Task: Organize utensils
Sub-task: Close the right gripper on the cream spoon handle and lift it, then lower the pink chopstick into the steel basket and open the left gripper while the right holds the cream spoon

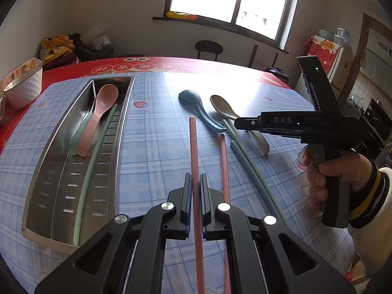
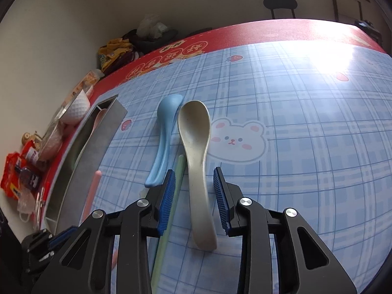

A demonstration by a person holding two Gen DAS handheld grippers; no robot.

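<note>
My left gripper (image 1: 196, 178) is shut on a pink chopstick (image 1: 192, 147) that runs forward between its pads. A second pink chopstick (image 1: 223, 161) lies on the table just to its right. The metal tray (image 1: 56, 132) on the left holds a pink spoon (image 1: 98, 120), a green spoon (image 1: 76, 137) under it and a green chopstick (image 1: 95, 161). My right gripper (image 2: 194, 178) straddles the handle of the beige spoon (image 2: 196, 132), with gaps between pads and handle. Left of it lie a blue spoon (image 2: 165, 132) and a green chopstick (image 2: 180, 169).
A white bowl (image 1: 23, 88) stands on the red cloth beyond the tray's left side. Snack packets (image 2: 14, 178) crowd the table's left edge. A person's hand (image 1: 318, 178) holds the right gripper's handle. A blue-grey chopstick (image 1: 238, 152) lies beside the green one.
</note>
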